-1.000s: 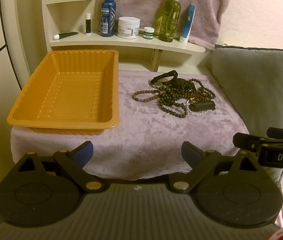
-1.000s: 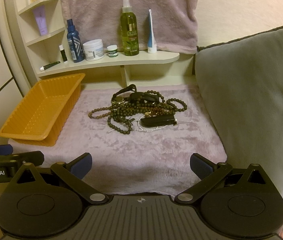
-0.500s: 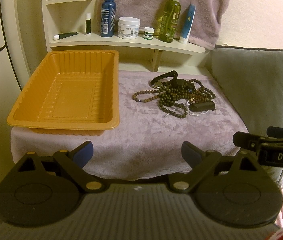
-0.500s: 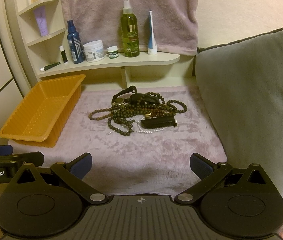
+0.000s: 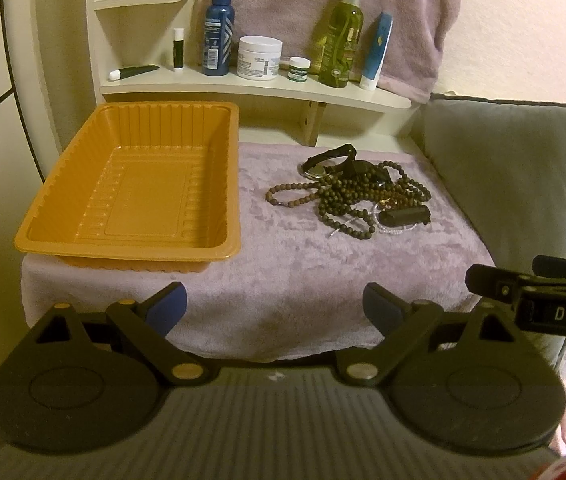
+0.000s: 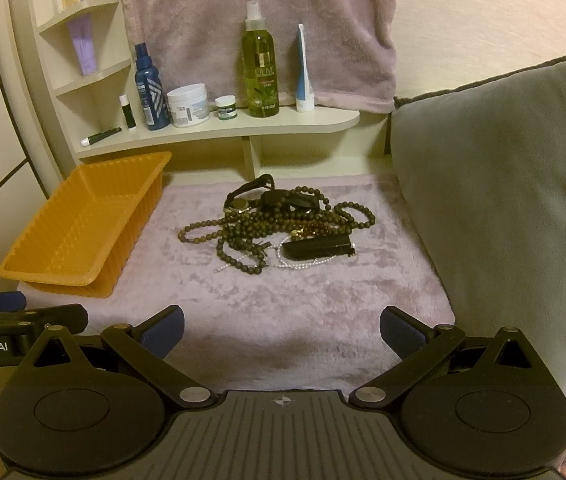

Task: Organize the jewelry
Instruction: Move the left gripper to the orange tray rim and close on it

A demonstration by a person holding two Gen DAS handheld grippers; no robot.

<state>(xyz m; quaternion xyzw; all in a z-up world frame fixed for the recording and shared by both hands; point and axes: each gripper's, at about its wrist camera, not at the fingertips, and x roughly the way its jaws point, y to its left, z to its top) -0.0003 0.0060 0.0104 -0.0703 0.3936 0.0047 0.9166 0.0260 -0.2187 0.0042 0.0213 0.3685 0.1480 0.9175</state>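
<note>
A tangled pile of jewelry (image 5: 353, 196) lies on the mauve cloth: dark bead strands, a watch with a black strap (image 6: 243, 200), a thin pearl chain and a small black case (image 6: 317, 246). The pile also shows in the right wrist view (image 6: 279, 224). An empty orange tray (image 5: 139, 184) sits left of it, and shows in the right wrist view (image 6: 83, 224). My left gripper (image 5: 275, 308) is open and empty at the cloth's front edge. My right gripper (image 6: 281, 330) is open and empty, short of the pile.
A cream shelf (image 6: 219, 128) behind holds bottles, jars and tubes. A mauve towel (image 6: 259, 20) hangs on the wall. A grey cushion (image 6: 499, 184) bounds the right side. The cloth (image 6: 323, 292) drapes over the front edge.
Both grippers have crept slightly forward towards the cloth. Jewelry and tray have not moved.
</note>
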